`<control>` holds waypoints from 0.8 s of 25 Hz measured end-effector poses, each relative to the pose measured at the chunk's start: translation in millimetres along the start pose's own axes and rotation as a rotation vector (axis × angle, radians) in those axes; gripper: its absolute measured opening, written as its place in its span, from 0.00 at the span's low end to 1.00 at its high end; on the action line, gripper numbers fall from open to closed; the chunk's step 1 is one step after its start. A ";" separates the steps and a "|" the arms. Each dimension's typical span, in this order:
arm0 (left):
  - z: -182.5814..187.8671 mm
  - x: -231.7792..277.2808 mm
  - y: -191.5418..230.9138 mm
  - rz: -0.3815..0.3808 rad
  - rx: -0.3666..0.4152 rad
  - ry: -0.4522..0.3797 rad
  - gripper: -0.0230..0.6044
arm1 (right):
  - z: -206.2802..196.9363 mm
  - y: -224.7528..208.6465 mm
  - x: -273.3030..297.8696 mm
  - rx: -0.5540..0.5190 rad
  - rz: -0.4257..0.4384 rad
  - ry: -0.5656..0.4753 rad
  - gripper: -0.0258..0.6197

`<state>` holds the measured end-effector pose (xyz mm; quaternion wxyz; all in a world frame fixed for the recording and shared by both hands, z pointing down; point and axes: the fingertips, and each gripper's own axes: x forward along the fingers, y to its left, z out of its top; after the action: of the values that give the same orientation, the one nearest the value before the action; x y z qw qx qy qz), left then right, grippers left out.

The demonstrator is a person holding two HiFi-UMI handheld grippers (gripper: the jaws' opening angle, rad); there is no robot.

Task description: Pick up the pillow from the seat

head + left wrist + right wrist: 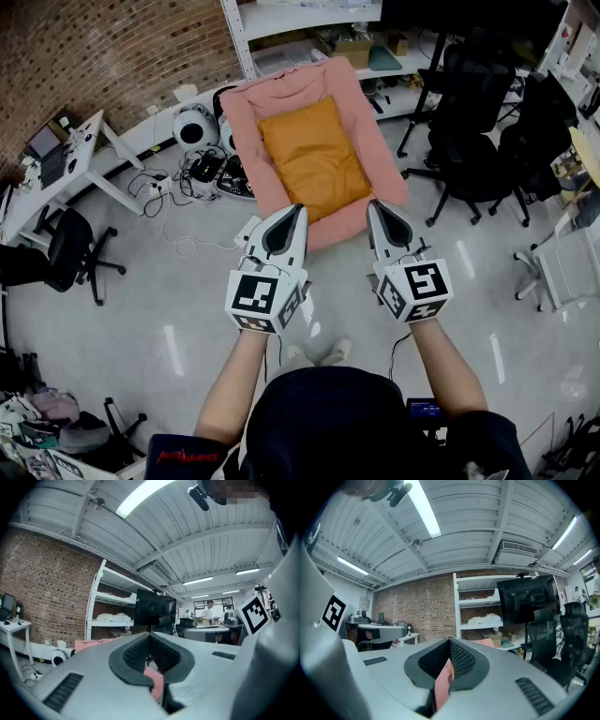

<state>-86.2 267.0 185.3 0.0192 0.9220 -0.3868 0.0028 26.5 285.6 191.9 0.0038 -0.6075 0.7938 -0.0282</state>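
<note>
Both tongs pressed together, empty: left tongs [297,215], right tongs [376,209]. Orange pillow [314,159] on pink seat [246,112], ahead and below, centred between them; long axis runs away from person; neither nearer

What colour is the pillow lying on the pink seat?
Orange, a mustardy shade. The pillow shows best in the head view.
</note>
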 end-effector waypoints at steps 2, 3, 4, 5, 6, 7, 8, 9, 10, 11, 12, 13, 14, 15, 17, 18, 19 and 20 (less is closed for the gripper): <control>-0.4 2.8 -1.0 -0.001 -0.004 -0.001 0.03 | -0.8 -3.2 0.4 0.006 -0.001 0.001 0.07; -0.7 4.3 -1.5 -0.001 -0.007 -0.002 0.03 | -0.9 -4.4 0.6 0.009 0.001 -0.001 0.07; -1.2 5.9 -1.9 -0.001 -0.008 -0.002 0.03 | -0.7 -5.3 0.9 0.012 0.005 -0.006 0.07; -2.0 7.5 -2.4 -0.001 -0.010 -0.002 0.03 | -0.5 -6.0 1.0 0.013 0.010 -0.011 0.07; -2.9 9.1 -3.4 0.000 -0.011 -0.001 0.03 | -0.5 -6.8 0.9 0.013 0.015 -0.013 0.07; -3.7 10.7 -4.7 0.000 -0.013 0.000 0.03 | -0.8 -7.9 0.7 0.011 0.019 -0.014 0.07; -4.2 12.3 -6.4 0.001 -0.014 0.000 0.03 | -1.1 -9.5 0.3 0.008 0.021 -0.012 0.07; -4.5 14.1 -8.3 0.002 -0.016 0.001 0.03 | -1.4 -11.5 -0.2 0.006 0.024 -0.010 0.07; -4.7 15.8 -10.1 0.003 -0.018 0.001 0.03 | -1.6 -13.9 -0.9 0.006 0.025 -0.008 0.07; -5.0 17.5 -11.7 0.005 -0.021 0.002 0.03 | -1.7 -16.4 -1.6 0.007 0.026 -0.007 0.07; -5.5 19.1 -13.1 0.008 -0.022 0.002 0.03 | -1.8 -19.0 -2.2 0.008 0.028 -0.007 0.07; -6.3 20.4 -14.2 0.011 -0.022 0.003 0.03 | -1.9 -21.3 -2.8 0.010 0.030 -0.009 0.07; -7.4 21.3 -15.2 0.015 -0.021 0.004 0.03 | -2.1 -23.3 -3.3 0.010 0.033 -0.009 0.07; -8.6 21.9 -15.9 0.019 -0.020 0.005 0.03 | -2.5 -24.8 -3.6 0.007 0.036 -0.010 0.07; -10.4 23.5 -16.0 0.029 -0.025 0.007 0.03 | -2.8 -27.4 -3.0 -0.005 0.043 -0.009 0.07; -10.9 24.6 -15.1 0.034 -0.031 0.008 0.03 | -2.8 -28.6 -1.9 -0.008 0.046 -0.009 0.07; -11.3 25.6 -13.9 0.039 -0.038 0.009 0.03 | -3.1 -29.7 -0.7 -0.007 0.049 -0.008 0.07; -11.6 26.6 -12.8 0.043 -0.044 0.010 0.03 | -3.6 -30.6 0.6 -0.005 0.051 -0.007 0.07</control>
<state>-58.3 257.4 197.0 0.0411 0.9127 -0.4066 -0.0008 55.7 277.2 197.0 0.0057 -0.5870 0.8092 -0.0241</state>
